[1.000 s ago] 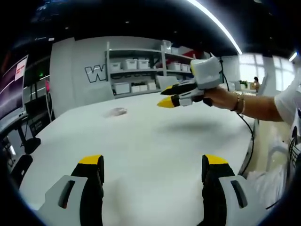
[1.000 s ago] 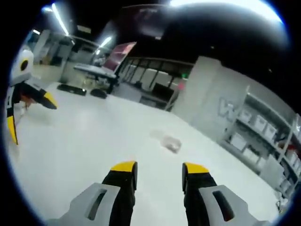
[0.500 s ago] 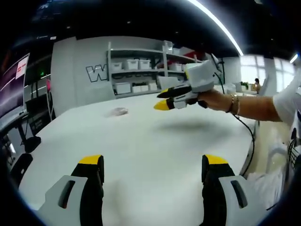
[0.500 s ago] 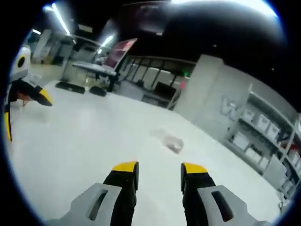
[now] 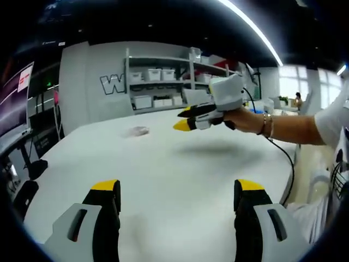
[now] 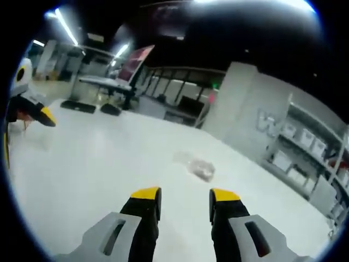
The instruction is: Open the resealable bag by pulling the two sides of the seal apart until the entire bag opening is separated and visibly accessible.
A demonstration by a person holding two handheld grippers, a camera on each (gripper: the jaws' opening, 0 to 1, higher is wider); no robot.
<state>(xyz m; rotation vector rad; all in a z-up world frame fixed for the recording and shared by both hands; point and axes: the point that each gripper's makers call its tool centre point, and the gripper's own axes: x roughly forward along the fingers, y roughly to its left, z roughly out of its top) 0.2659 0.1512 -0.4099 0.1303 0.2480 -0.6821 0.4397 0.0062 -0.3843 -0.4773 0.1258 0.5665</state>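
In the left gripper view, the left claw (image 5: pixel 177 194) stands wide open and empty at the bottom of the frame, its yellow-tipped jaws low over the white desk (image 5: pixel 180 164). The resealable bag (image 5: pixel 137 131) lies flat on the desk, upper left of centre, well apart from both claws. The right claw (image 5: pixel 184 117), held in a person's hand (image 5: pixel 245 119), hovers above the desk at upper right; its jaws point toward the bag and look nearly together, empty.

The approach is the step in hand, I judge. To do it well, each claw should come down at the seal edge and pinch one lip only, opposite the other, then draw apart evenly.

In the right gripper view, the right claw (image 6: pixel 184 196) shows a narrow gap between its tips, nothing held. The bag (image 6: pixel 200 168) sits just above them, centre frame, with the left claw (image 6: pixel 24 123) cut off at the left edge.

The bag is small and blurred in both views; which edge carries the seal, and whether it is pressed shut, I cannot tell.
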